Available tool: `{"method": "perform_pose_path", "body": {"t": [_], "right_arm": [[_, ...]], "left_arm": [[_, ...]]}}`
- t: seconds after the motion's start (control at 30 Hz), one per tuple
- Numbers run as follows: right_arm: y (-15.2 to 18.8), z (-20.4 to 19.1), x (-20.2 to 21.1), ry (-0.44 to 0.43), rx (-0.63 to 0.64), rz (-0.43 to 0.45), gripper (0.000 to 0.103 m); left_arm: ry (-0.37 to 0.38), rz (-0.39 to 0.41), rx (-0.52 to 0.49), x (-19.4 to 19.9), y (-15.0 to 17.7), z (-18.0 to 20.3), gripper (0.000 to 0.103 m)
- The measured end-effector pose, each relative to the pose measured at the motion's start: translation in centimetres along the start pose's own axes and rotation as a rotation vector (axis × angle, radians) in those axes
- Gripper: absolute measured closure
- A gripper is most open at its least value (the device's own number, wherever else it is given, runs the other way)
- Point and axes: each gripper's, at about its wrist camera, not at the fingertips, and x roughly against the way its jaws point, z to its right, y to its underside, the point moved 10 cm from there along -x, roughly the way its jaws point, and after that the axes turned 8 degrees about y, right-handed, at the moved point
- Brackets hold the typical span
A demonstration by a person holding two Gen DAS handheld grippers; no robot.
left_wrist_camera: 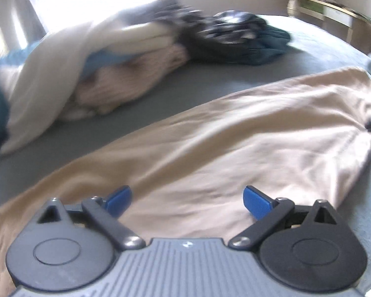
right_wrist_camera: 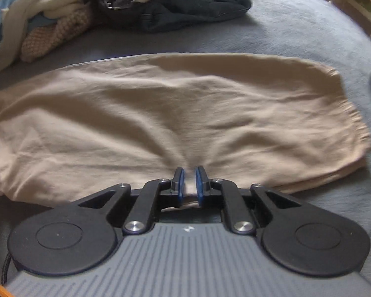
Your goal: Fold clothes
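While the grey bed (right_wrist_camera: 296, 24) fills both views, the job sits on its near half: a beige garment (right_wrist_camera: 160, 113) spread flat, long axis running 9 to 3 o'clock in the right wrist view, already looking doubled at its 3 o'clock end where layered edges show.

Unfolded pile (right_wrist_camera: 61, 17) of clothes lies at 11 to 12 o'clock, apart from the garment: cream and pink knits, dark patterned pieces, a teal item.

Left gripper (left_wrist_camera: 188, 199): fingers (left_wrist_camera: 256, 201) spread wide, nothing between them, hovering over the beige cloth. Whether they touch the cloth can't be told. View is motion-blurred.

Right gripper (right_wrist_camera: 190, 182): fingers (right_wrist_camera: 179, 183) clenched, nearly closed, pinching the garment's near edge at 6 o'clock. Creases fan out from the pinch, so the cloth is under tension there.

Likely step: one-handed carry of the near edge toward 12 o'clock for the next fold.

Risks:
- Single pinch point at mid-edge. Lifting it would probably leave both ends sagging, giving a skewed or bunched fold.
- Pinch may hold only the top layer. Lower layers would stay put and the stack would split.
- Thin bite, thin cloth: a fast pull could slip it out.
- Overshoot toward 12 o'clock would drag the garment into the pile.
- Left fingers closing blind could snag a mid-panel wrinkle instead of an edge.
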Motion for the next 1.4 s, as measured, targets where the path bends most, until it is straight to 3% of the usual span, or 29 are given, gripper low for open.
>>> {"method": "perform_pose_path", "body": {"t": [0.1, 0.17, 0.27, 0.3, 0.4, 0.43, 0.57, 0.63, 0.77, 0.87, 0.93, 1.0, 1.17, 1.23, 1.4], "right_arm": [[-2.2, -2.0, 2.3, -0.071, -0.017, 0.084, 0.091], [-3.7, -5.1, 2.5, -0.128, 0.004, 0.109, 0.091], [-4.3, -10.4, 1.3, -0.211, 0.062, 0.085, 0.091], [-3.6, -11.8, 0.8, -0.228, 0.085, 0.058, 0.092], [0.1, -13.7, -0.4, -0.224, 0.128, -0.029, 0.092], [0.7, -13.7, 0.2, -0.22, 0.129, -0.016, 0.092], [1.8, -12.9, 2.0, -0.216, 0.129, -0.098, 0.092], [0.6, -13.0, 2.8, -0.217, 0.122, -0.085, 0.091], [-3.4, -15.9, 4.2, -0.3, 0.113, 0.039, 0.091], [-4.1, -19.6, 3.6, -0.347, 0.182, 0.065, 0.091], [-2.7, -21.2, 2.5, -0.366, 0.235, 0.03, 0.091], [-0.2, -21.3, 1.5, -0.346, 0.286, -0.027, 0.092], [3.8, -17.8, 3.4, -0.418, 0.242, -0.106, 0.092], [2.9, -16.1, 4.1, -0.426, 0.21, -0.104, 0.091], [-4.6, -11.0, 2.7, -0.28, 0.051, 0.072, 0.091]], "left_arm": [[0.008, 0.012, -0.048, -0.4, 0.0, 1.8, 0.013], [0.026, 0.006, -0.066, -0.7, 0.3, 2.7, 0.022], [0.081, -0.046, -0.087, -1.5, 1.6, 4.0, 0.038], [0.088, -0.06, -0.105, -1.6, 2.2, 4.3, 0.039], [0.093, -0.058, -0.124, -1.5, 3.1, 4.3, 0.039], [0.1, -0.054, -0.12, -1.5, 3.4, 4.2, 0.039], [0.123, -0.048, -0.078, -1.6, 3.5, 3.4, 0.032], [0.126, -0.048, -0.054, -1.5, 3.7, 3.1, 0.029], [0.127, -0.049, -0.025, -1.4, 4.0, 2.8, 0.027], [0.132, -0.048, -0.014, -1.3, 4.2, 2.6, 0.025], [0.135, -0.045, -0.002, -1.3, 4.3, 2.4, 0.023], [0.138, -0.045, 0.004, -1.4, 4.5, 2.3, 0.022], [0.143, -0.034, 0.002, -1.4, 4.6, 2.1, 0.02], [0.147, -0.034, 0.003, -1.3, 4.6, 2.0, 0.02], [0.146, -0.026, 0.005, -1.3, 4.8, 2.1, 0.02]]}}
